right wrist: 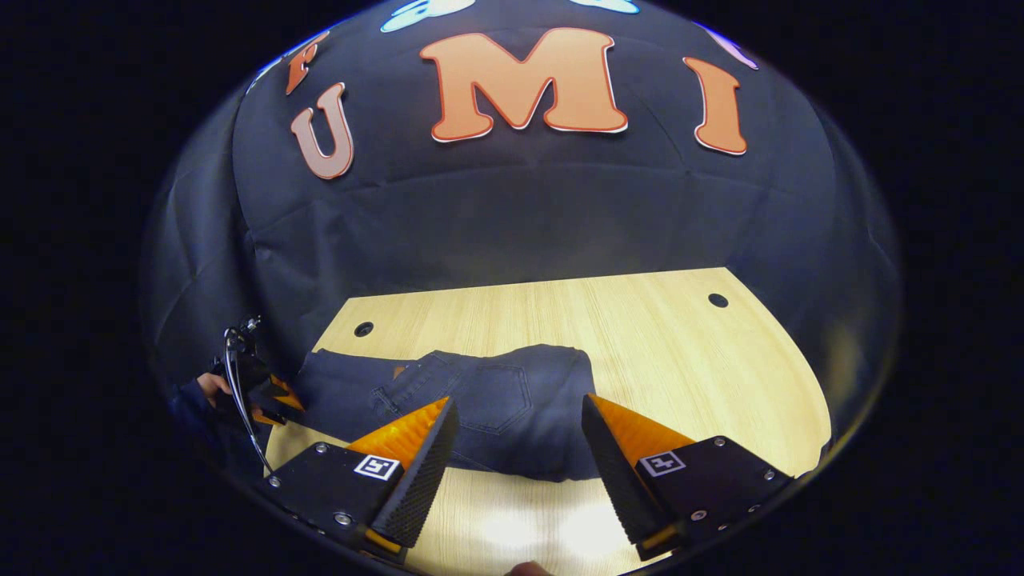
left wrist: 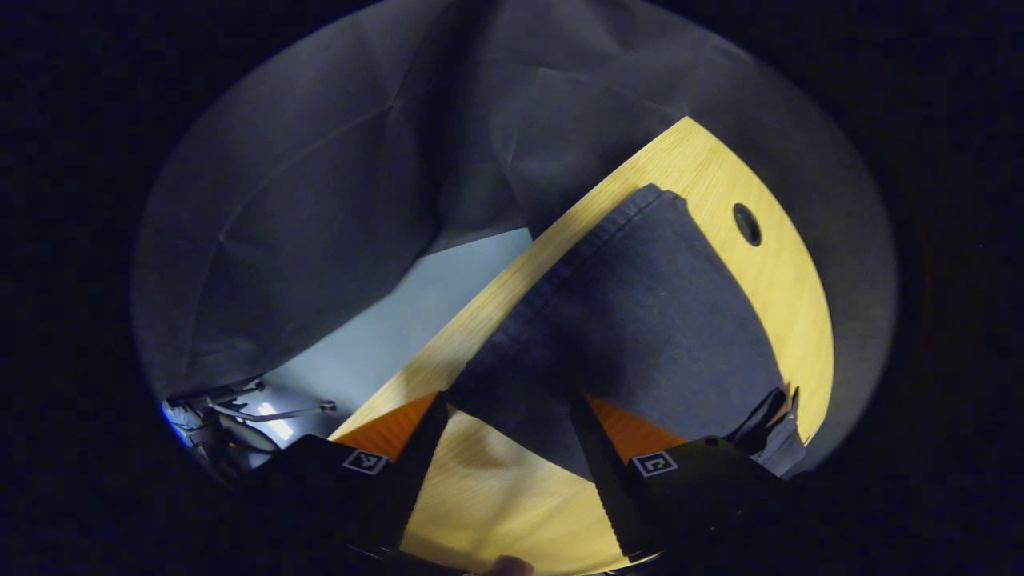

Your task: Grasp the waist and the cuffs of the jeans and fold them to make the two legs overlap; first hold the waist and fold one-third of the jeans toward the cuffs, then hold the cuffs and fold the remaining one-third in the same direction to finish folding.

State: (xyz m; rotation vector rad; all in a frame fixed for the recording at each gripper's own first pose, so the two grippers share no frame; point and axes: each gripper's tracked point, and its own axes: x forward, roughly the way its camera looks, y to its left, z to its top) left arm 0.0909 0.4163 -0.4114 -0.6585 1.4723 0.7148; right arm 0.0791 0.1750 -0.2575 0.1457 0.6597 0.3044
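Dark grey denim jeans (right wrist: 480, 400) lying flat across the light wooden table (right wrist: 656, 336), waist end with its back pocket toward the right gripper (right wrist: 518, 432), which hovers tilted down just short of the near edge of the cloth, jaws spread wide and holding nothing. Left gripper (left wrist: 507, 424) held low at the far, cuff end, fingers parted and straddling the hem corner without pinching it. Seen from the right gripper view, a hand (right wrist: 213, 386) at the table's left edge grips that left tool.
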